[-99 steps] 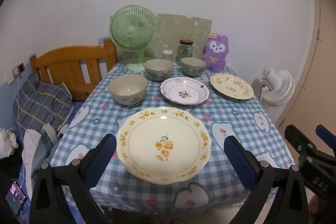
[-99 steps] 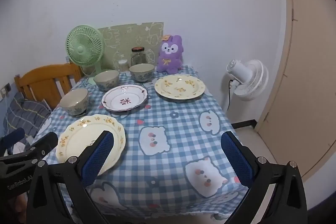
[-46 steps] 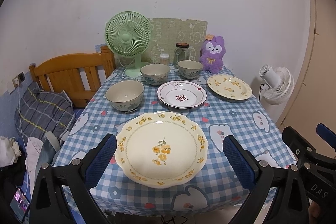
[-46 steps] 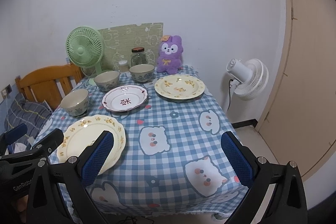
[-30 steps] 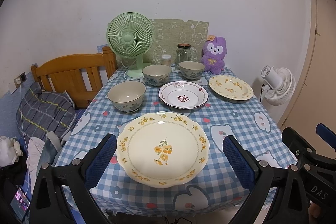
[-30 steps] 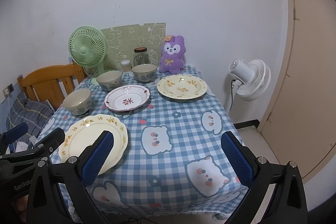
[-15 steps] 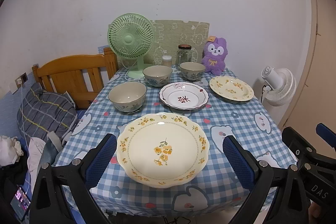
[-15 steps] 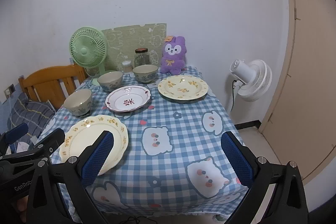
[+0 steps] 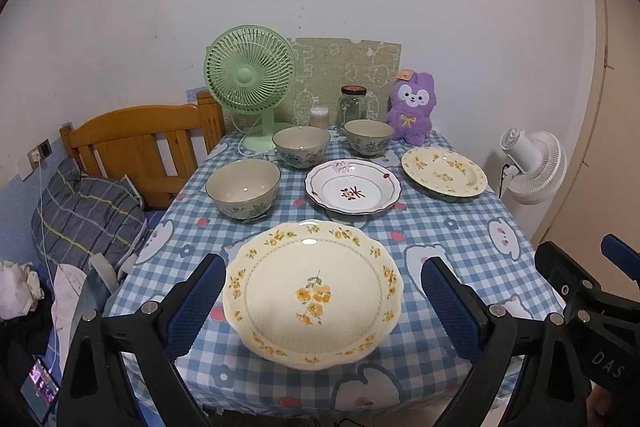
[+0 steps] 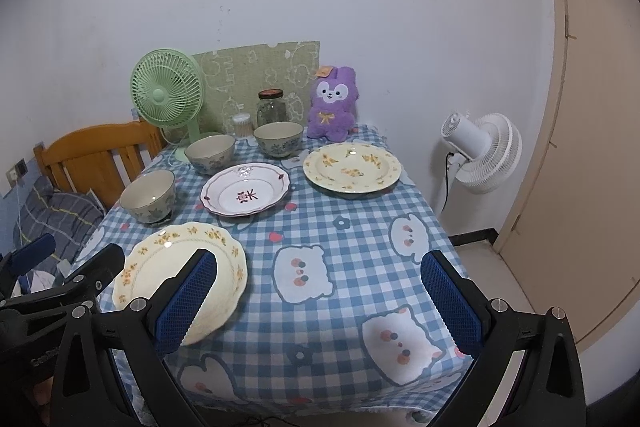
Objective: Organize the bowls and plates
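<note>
While both hand-held grippers, left (image 9: 320, 301) and right (image 10: 318, 297), hang spread and empty low in frame, three plates (image 9: 313, 290) and three bowls (image 9: 243, 188) sit apart on the tabletop (image 9: 452, 227).

Home bedroom corner: wooden bed frame (image 9: 140, 139), plush bunny (image 9: 412, 111), desk fan (image 9: 250, 75) on checked tablecloth (image 10: 352, 227).

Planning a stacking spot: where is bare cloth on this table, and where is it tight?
Free: the right half of the tablecloth, between the near yellow plate, the far yellow plate and the table's edges. Crowded: back left, three bowls around the red-pattern plate.
</note>
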Demonstrator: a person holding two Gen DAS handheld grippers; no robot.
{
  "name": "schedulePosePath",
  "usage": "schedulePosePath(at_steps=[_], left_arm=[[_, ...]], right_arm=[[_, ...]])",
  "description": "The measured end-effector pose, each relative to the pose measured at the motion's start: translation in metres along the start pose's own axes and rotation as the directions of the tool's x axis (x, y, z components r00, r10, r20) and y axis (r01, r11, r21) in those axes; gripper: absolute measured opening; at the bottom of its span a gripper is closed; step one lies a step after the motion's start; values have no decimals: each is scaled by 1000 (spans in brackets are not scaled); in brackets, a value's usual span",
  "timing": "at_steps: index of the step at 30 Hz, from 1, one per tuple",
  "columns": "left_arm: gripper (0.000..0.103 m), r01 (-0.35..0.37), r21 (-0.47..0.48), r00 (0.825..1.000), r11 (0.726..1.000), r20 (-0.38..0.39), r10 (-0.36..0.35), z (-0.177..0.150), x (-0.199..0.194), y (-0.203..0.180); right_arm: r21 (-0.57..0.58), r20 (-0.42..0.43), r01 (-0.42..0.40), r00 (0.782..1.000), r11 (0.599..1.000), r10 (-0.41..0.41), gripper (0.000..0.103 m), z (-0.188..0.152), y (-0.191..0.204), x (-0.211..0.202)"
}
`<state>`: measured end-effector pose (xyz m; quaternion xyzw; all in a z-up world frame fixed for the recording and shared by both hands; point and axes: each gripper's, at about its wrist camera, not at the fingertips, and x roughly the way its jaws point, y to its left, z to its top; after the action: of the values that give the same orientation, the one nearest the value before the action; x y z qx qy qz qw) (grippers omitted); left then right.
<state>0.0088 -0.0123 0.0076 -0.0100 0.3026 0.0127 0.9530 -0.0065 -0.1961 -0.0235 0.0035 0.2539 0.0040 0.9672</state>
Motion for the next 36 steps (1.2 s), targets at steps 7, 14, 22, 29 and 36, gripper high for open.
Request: schedulePosePath(at_steps=[7, 14, 22, 29, 36], left_arm=[[95, 10, 12, 1000, 1000, -10, -10, 17, 19, 9], [93, 15, -2, 999, 1000, -38, -15, 34, 44, 26], [86, 21, 9, 994, 1000, -103, -20, 36, 76, 45], [80, 20, -18, 982, 1000, -188, -23, 30, 109, 65], [79, 19, -29, 962, 999, -273, -26, 17, 140, 78]], right_arm=[[16, -32, -2, 999, 1000, 2, 99, 18, 16, 21], [36, -58, -9, 998, 999, 11, 98, 32, 35, 44], [36, -117, -16, 993, 999, 20, 95, 35, 62, 78], [31, -200, -23, 979, 999, 29, 87, 24, 86, 114], [30, -278, -22, 960, 999, 29, 85, 11, 102, 147]])
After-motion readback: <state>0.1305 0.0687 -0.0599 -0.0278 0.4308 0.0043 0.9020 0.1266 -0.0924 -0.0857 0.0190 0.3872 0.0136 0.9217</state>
